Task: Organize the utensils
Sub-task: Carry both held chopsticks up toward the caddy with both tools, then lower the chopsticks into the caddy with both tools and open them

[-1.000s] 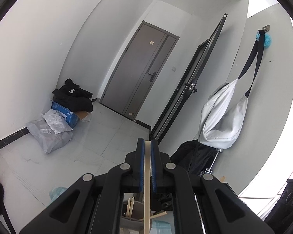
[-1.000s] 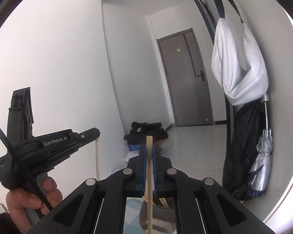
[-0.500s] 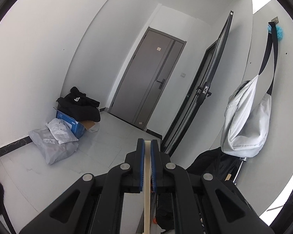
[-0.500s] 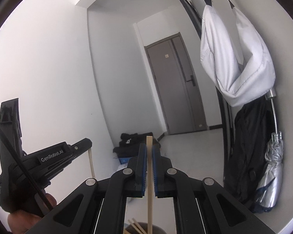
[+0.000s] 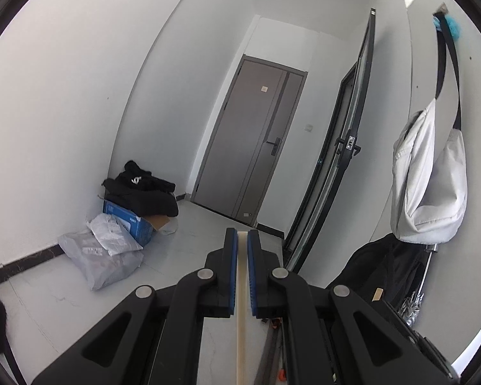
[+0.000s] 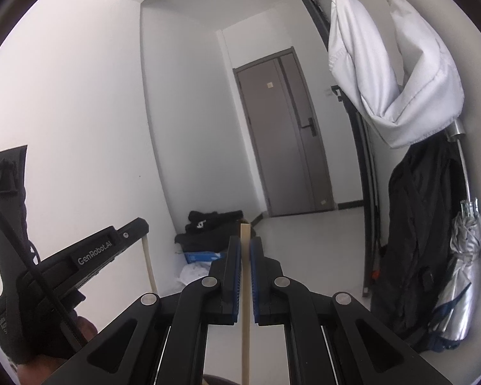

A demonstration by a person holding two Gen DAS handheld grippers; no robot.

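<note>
My left gripper (image 5: 242,243) is shut on a pale wooden chopstick (image 5: 241,314) that runs down between its blue pads and out of the bottom of the left wrist view. My right gripper (image 6: 245,250) is shut on another wooden chopstick (image 6: 245,304), whose square top end sticks up just above the fingertips. The left gripper (image 6: 138,226) also shows at the left of the right wrist view, held in a hand, with its chopstick (image 6: 149,266) hanging below it. Both grippers are raised and point into the hallway. The utensil holder is out of view.
A grey door (image 5: 253,147) closes the far end of the hallway. A black jacket on a blue box (image 5: 128,221) and grey plastic bags (image 5: 102,260) lie at the left wall. A white bag (image 6: 391,70), a black bag (image 6: 420,234) and a silver umbrella (image 6: 465,272) hang at the right wall.
Both grippers have lifted and tilted upward with their chopsticks. The cup with utensils that showed at the bottom of both views has dropped out of view.
</note>
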